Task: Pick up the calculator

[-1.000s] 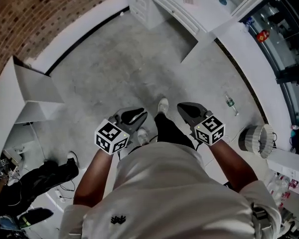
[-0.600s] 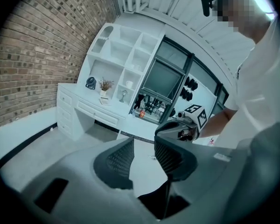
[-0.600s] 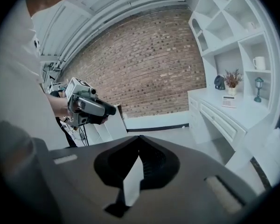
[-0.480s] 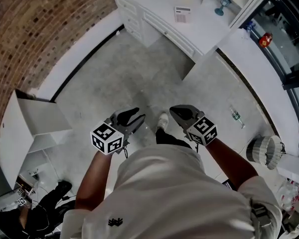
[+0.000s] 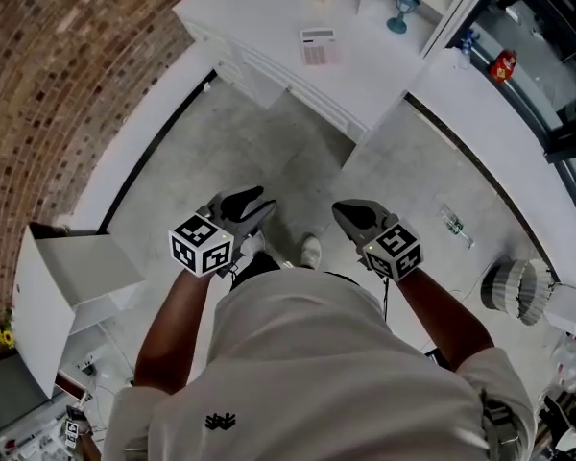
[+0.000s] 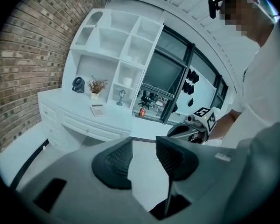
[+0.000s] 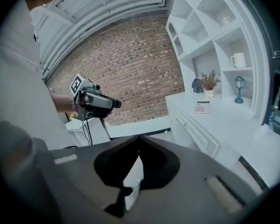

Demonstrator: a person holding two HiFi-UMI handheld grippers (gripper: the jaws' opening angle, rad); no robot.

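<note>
The calculator is a small white slab lying flat on a white desk at the top of the head view; it also shows as the calculator far ahead in the left gripper view and as the calculator in the right gripper view. My left gripper is held over the grey floor well short of the desk; its jaws are opening with nothing between them. My right gripper hangs level with it, tips touching, shut and empty.
White shelving above the desk holds a dried plant, a goblet and a mug. A brick wall runs along the left. A low white unit, a bottle and a basket stand on the floor.
The person has walked toward the desk: it and the calculator have slid down and nearer in the head view. Both grippers travelled along. The left jaws have spread apart.
</note>
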